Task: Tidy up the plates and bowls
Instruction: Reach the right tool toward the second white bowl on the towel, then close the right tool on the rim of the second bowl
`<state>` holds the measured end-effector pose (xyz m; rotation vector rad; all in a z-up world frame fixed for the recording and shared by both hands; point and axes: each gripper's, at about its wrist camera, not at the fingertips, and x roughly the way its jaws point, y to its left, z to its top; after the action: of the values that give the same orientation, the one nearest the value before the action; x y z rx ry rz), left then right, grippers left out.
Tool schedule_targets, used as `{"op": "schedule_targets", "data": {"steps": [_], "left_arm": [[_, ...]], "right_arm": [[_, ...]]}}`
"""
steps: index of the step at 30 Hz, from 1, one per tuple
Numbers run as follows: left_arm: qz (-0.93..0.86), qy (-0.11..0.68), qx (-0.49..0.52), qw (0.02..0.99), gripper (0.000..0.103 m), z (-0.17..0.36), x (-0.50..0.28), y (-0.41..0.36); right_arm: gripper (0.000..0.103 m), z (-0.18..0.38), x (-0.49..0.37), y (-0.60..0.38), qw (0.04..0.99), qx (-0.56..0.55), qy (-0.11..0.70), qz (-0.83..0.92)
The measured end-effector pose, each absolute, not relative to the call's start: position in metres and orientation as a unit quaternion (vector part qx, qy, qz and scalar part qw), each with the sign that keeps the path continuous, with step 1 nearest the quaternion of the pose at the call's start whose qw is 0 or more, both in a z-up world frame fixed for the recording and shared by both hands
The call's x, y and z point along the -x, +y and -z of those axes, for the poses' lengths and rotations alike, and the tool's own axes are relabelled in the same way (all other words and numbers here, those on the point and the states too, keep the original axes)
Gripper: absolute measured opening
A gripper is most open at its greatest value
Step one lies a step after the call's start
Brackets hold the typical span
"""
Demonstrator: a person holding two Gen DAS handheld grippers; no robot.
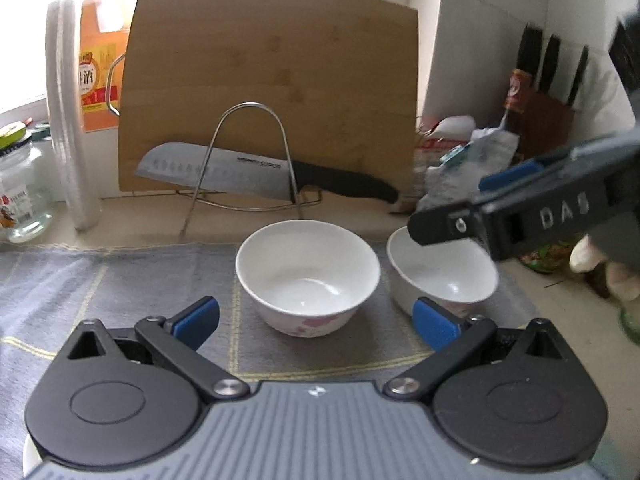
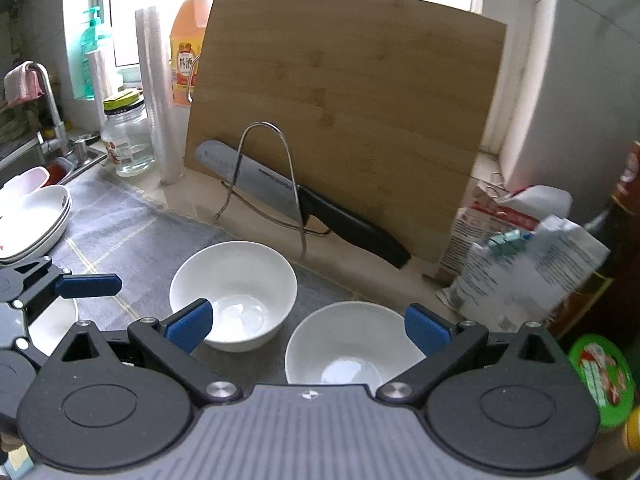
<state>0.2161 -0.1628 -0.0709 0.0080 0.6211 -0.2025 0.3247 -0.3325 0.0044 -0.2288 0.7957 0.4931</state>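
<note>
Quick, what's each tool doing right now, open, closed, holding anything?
Left tool: open, empty, facing the left bowl.
Right tool: open, empty, over the right bowl.

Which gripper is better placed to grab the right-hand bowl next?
Right. The right gripper is open with the right-hand bowl directly between its fingers; the left gripper is lined up on the other bowl.

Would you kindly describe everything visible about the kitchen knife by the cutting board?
The kitchen knife has a broad silvery steel blade with a row of oval dimples near its edge, dark brand lettering, and a smooth black handle. It lies on its side in a wire rack, blade threaded through the loop, flat against the wooden cutting board, handle angled down towards the counter. Neither gripper touches it.
</note>
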Motion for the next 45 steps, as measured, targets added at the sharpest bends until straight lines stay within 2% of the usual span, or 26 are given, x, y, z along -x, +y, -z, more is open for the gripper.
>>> {"op": "schedule_targets", "data": {"steps": [19,33,37,40,45], "left_arm": [[0.068,0.340,0.006,0.938,0.102,0.087,-0.237,-0.170],[0.059,0.330,-0.014,0.942,0.102,0.097,-0.248,-0.179],[0.057,0.333,-0.017,0.941,0.102,0.100,-0.252,-0.180],[0.058,0.336,-0.019,0.940,0.101,0.101,-0.255,-0.181],[0.055,0.334,-0.026,0.941,0.101,0.104,-0.257,-0.183]], "right_arm": [[0.103,0.016,-0.384,-0.317,0.841,0.088,0.424,-0.326],[0.103,0.038,-0.410,-0.304,0.801,0.072,0.453,-0.385],[0.101,0.044,-0.416,-0.297,0.794,0.072,0.458,-0.394],[0.094,0.047,-0.418,-0.293,0.787,0.077,0.461,-0.402],[0.093,0.052,-0.423,-0.286,0.781,0.083,0.464,-0.410]]}}
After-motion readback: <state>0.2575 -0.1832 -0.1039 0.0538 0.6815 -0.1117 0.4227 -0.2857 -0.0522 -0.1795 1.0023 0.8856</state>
